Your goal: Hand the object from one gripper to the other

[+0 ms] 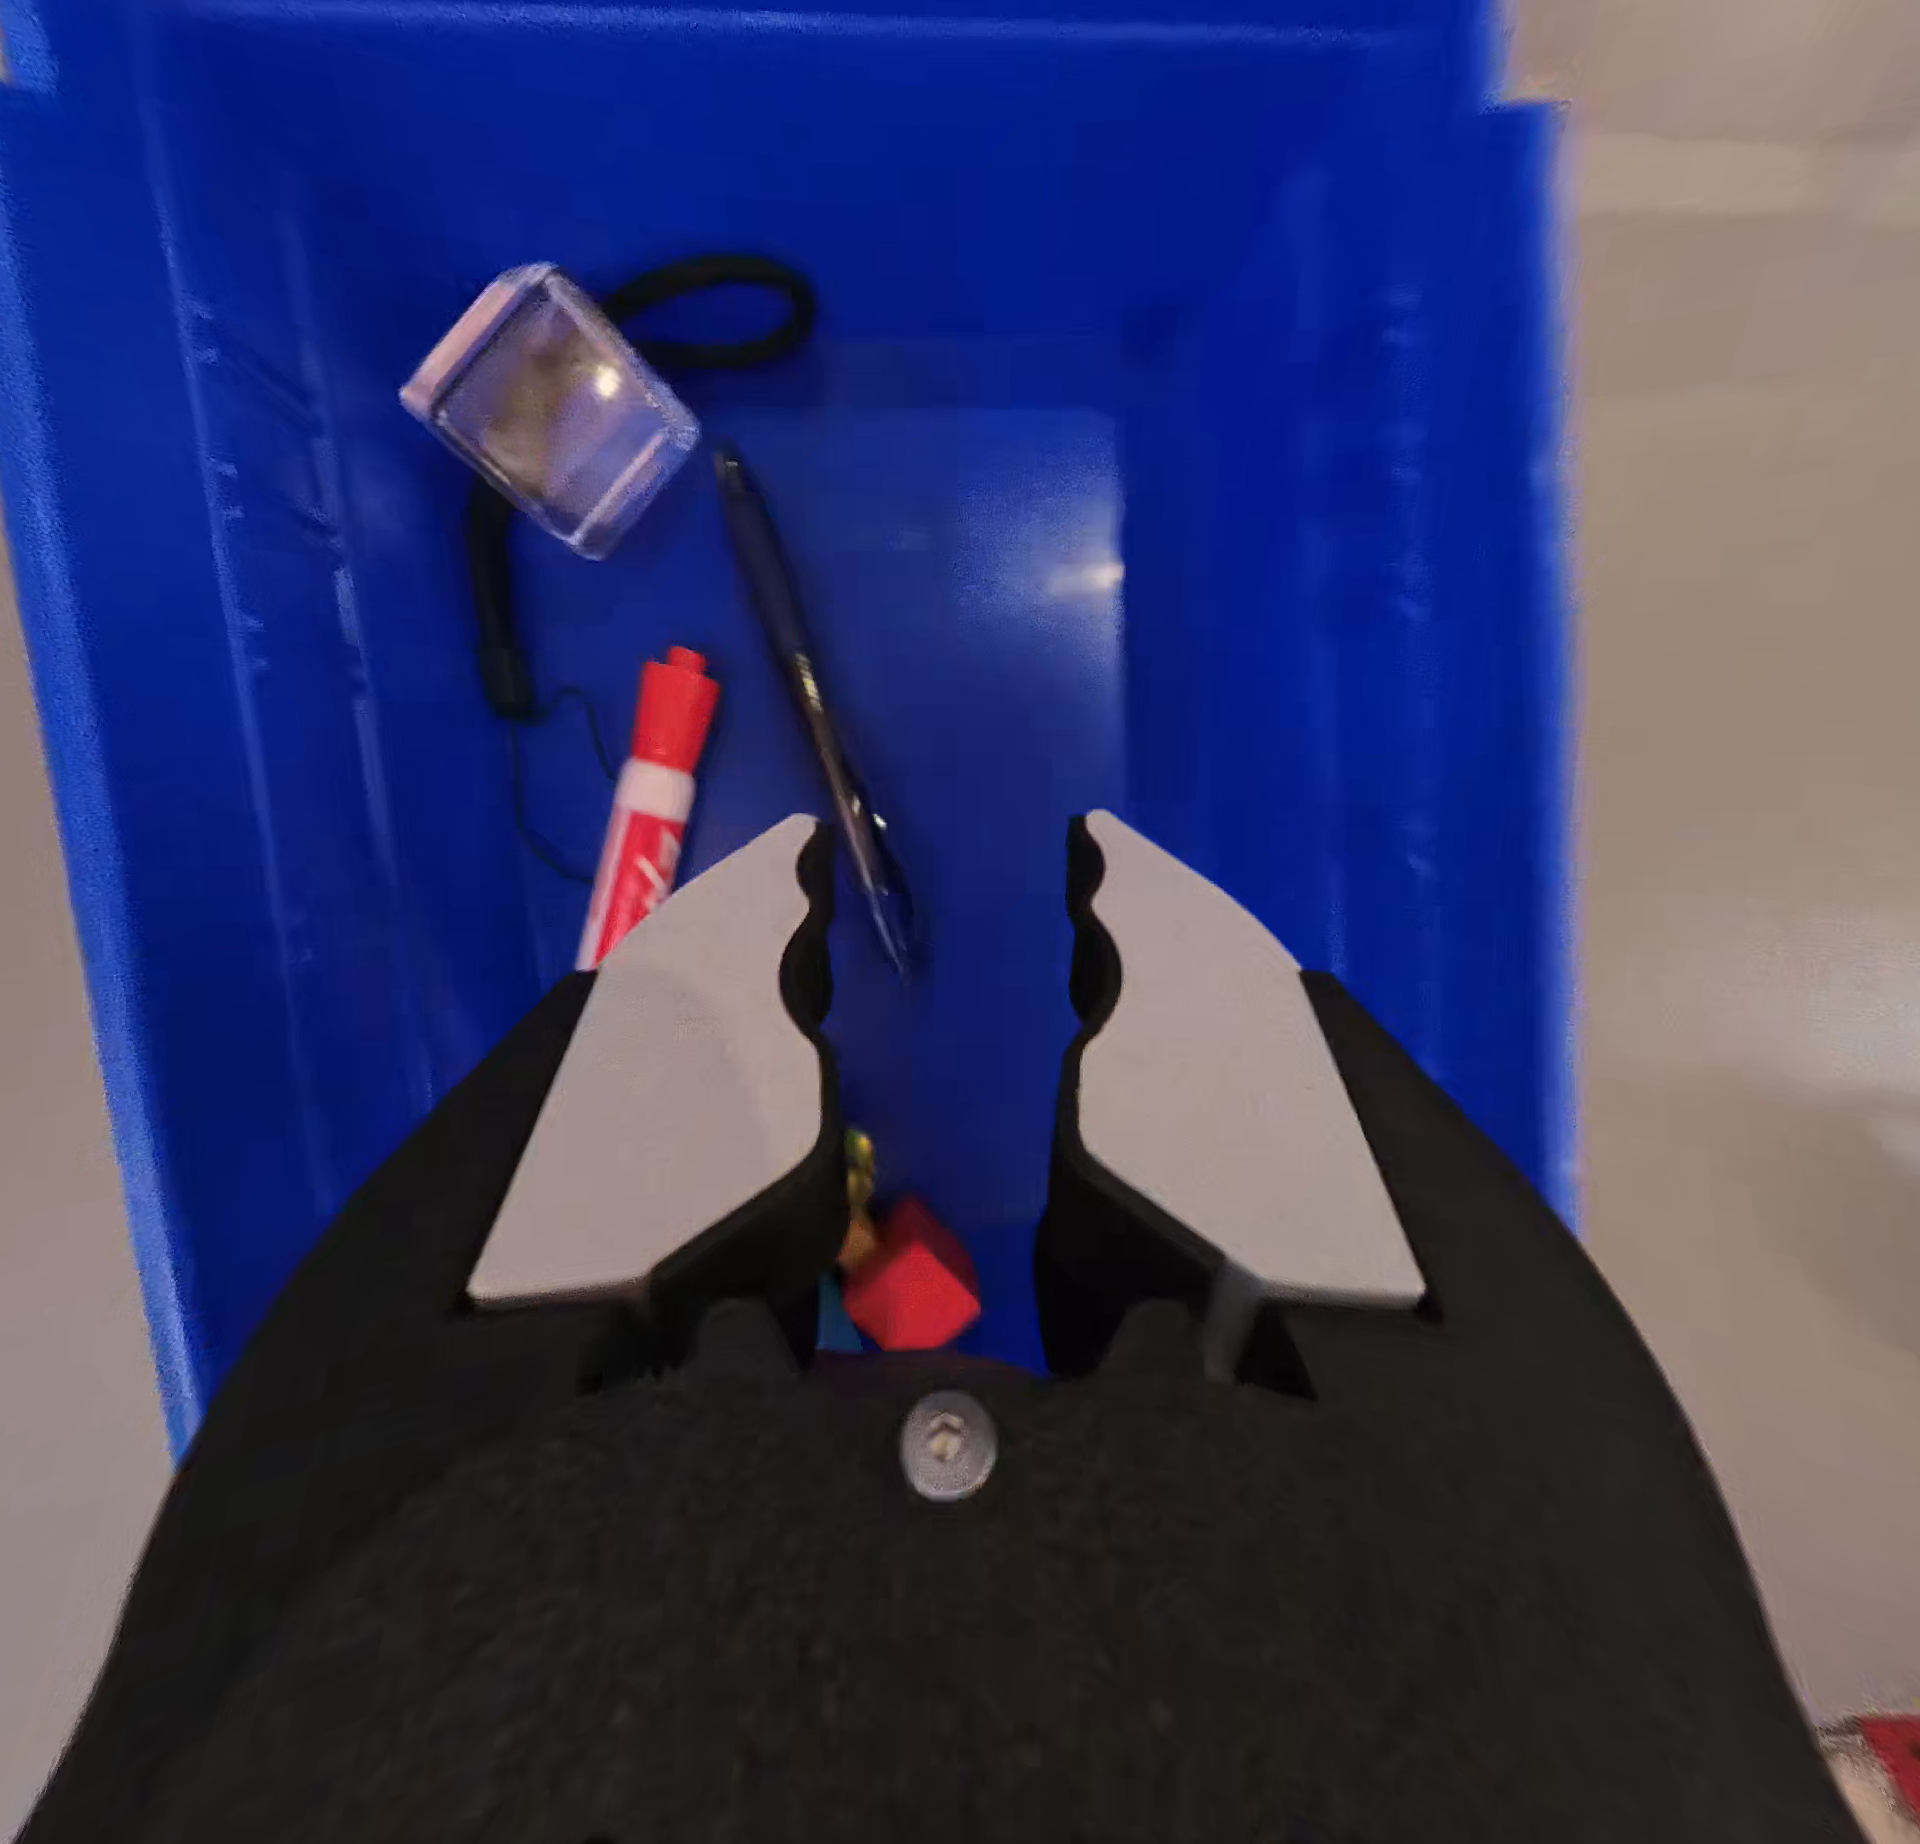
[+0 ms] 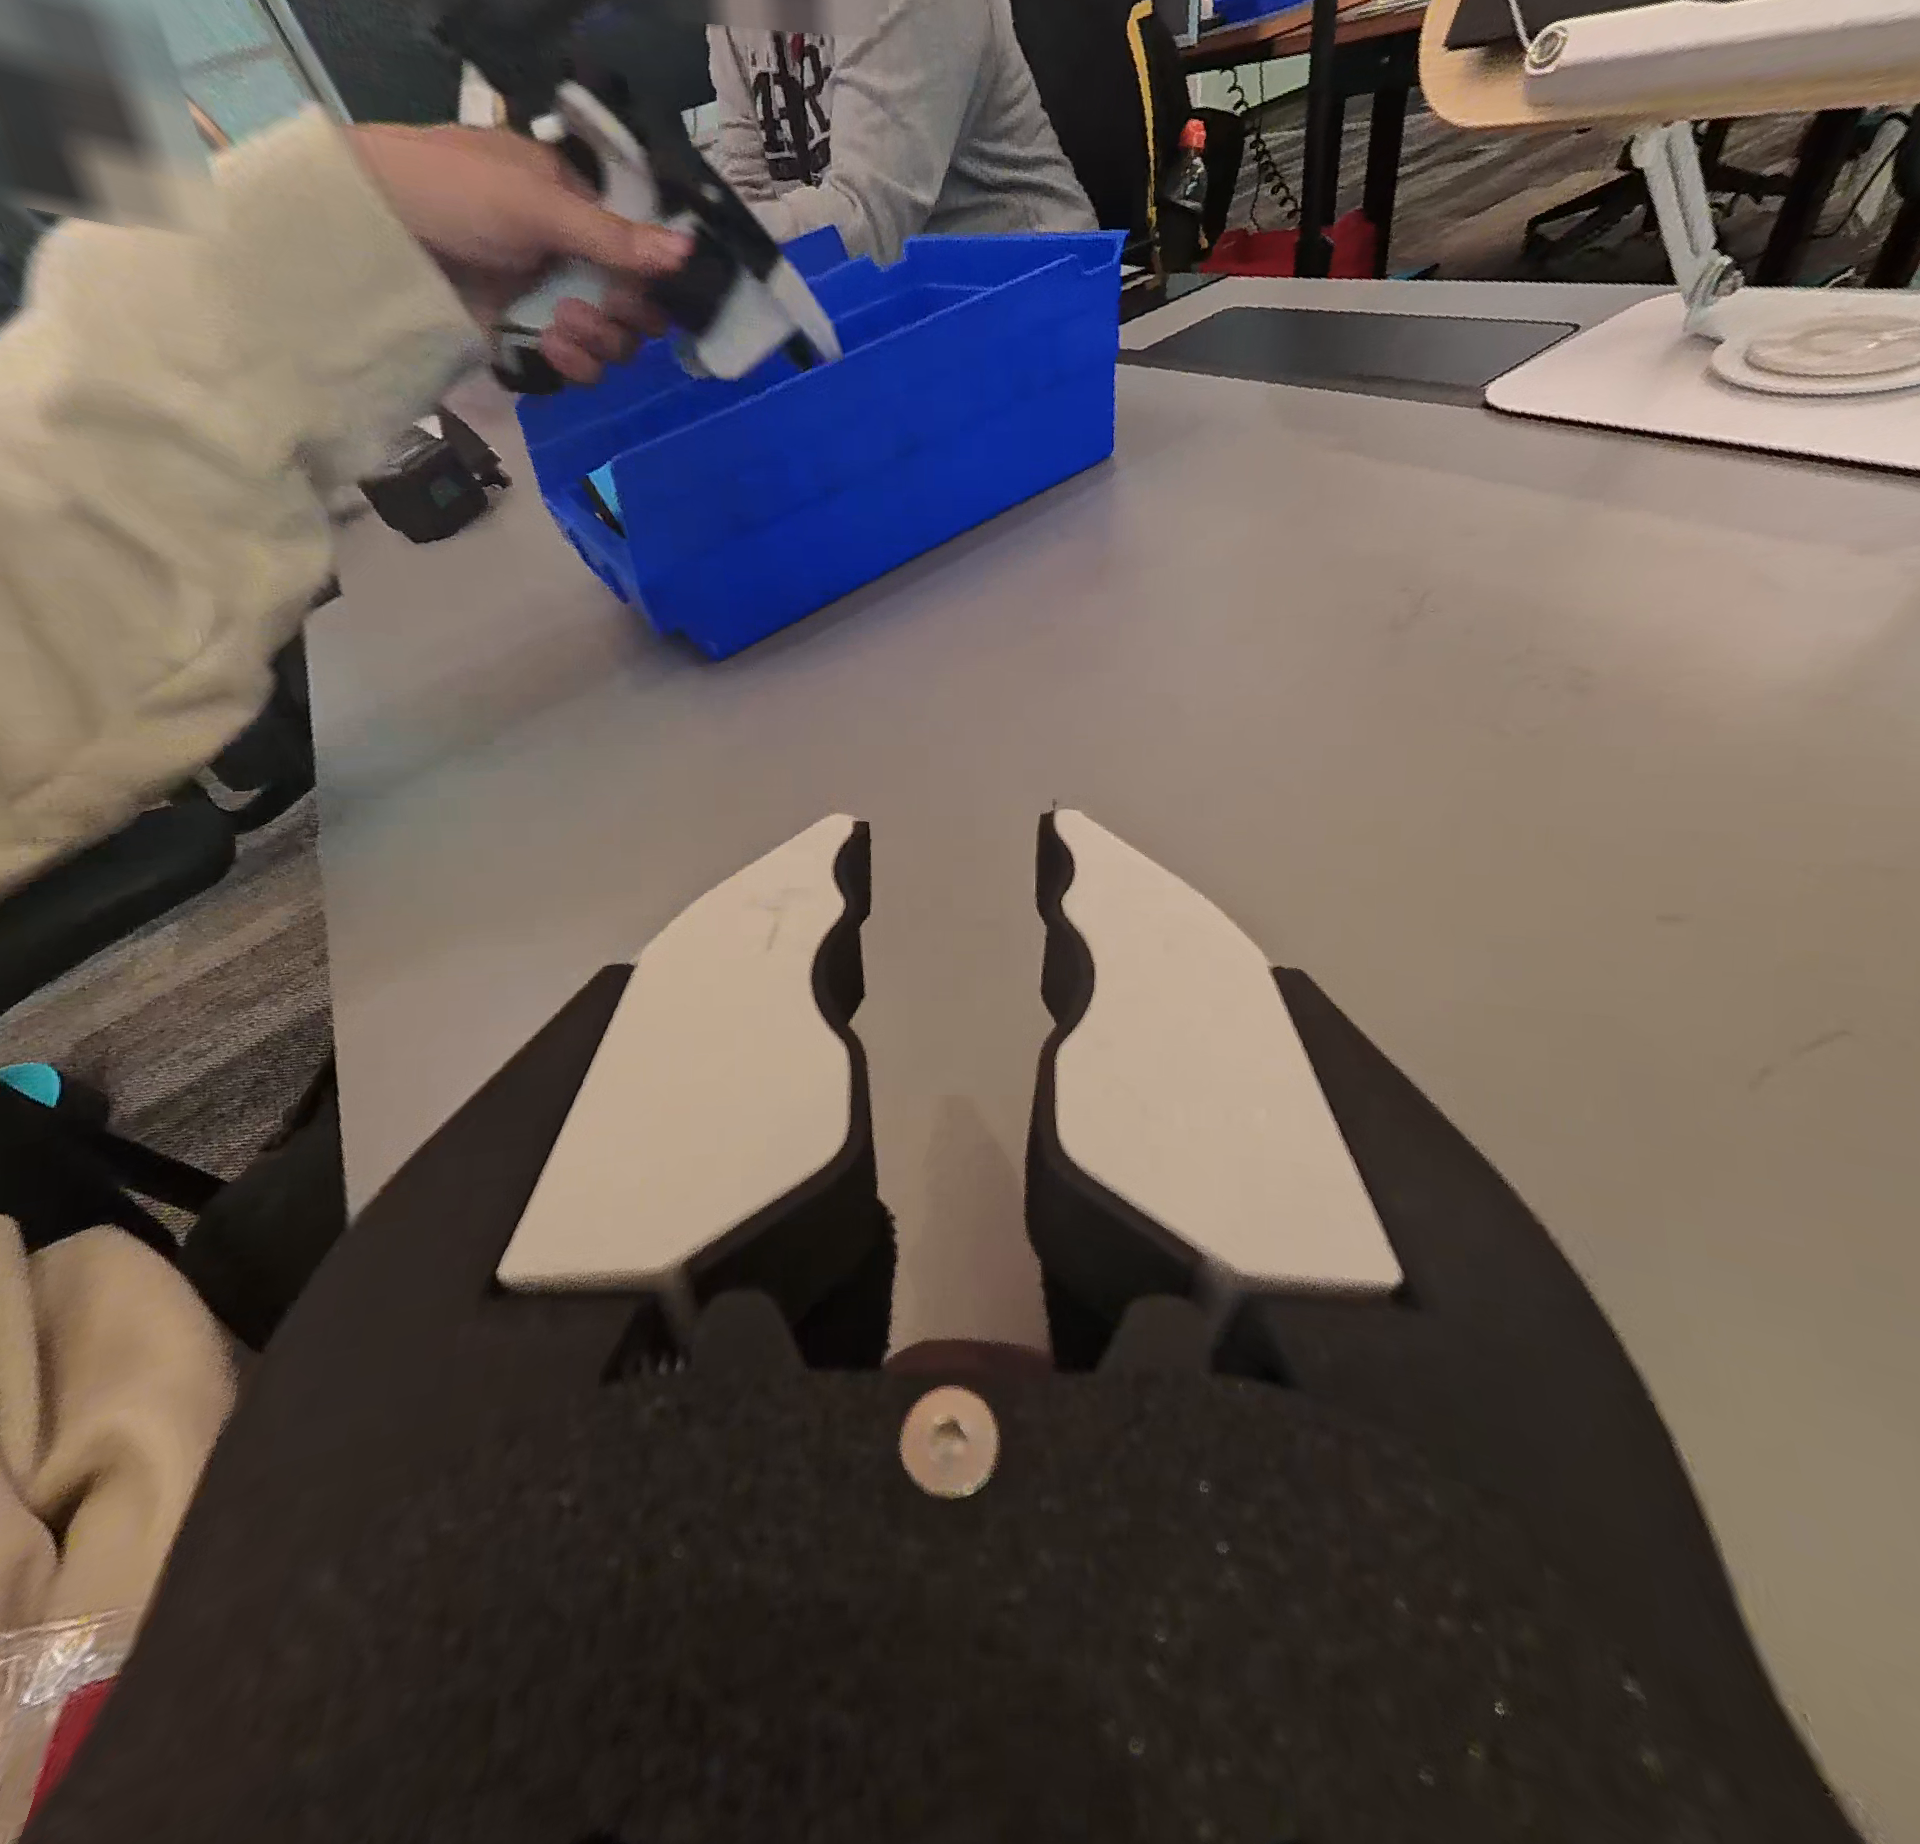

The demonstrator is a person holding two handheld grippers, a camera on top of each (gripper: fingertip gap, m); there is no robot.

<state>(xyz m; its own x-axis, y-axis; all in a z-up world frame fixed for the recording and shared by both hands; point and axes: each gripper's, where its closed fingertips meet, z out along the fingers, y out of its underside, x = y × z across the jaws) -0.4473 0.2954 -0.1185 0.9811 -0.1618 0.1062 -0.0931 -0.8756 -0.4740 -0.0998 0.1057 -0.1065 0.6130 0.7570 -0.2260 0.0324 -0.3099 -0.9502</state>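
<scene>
The blue bin (image 1: pixel 1299 444) fills the view ahead of the left gripper (image 1: pixel 948 833), whose fingers stand apart and empty over the bin's floor; the right gripper (image 2: pixel 954 820) waits well apart from it, low over the grey table (image 2: pixel 1455 755), its fingers likewise parted with nothing between them. Which thing is to be handed over is not settled, since nothing is held yet; the candidates all lie in the bin. Just beyond the left finger's tip lie the black pen (image 1: pixel 805 693) and, to its left, the red marker (image 1: pixel 655 786); farther ahead and left sits the clear plastic case (image 1: pixel 549 407) with a black cord (image 1: pixel 717 314) looping behind it; nearest the palm, between the finger roots, is the red cube (image 1: pixel 912 1275). The pick will likely go best if the fingers come down straddling a long item across its barrel near mid-length, leaving one end free for the other gripper to take. The marker's lower end is hidden behind the left finger, small coloured pieces beside the cube are too covered to name, and the whole bin view is softened by blur. From the right wrist view the bin's contents cannot be seen at all.
</scene>
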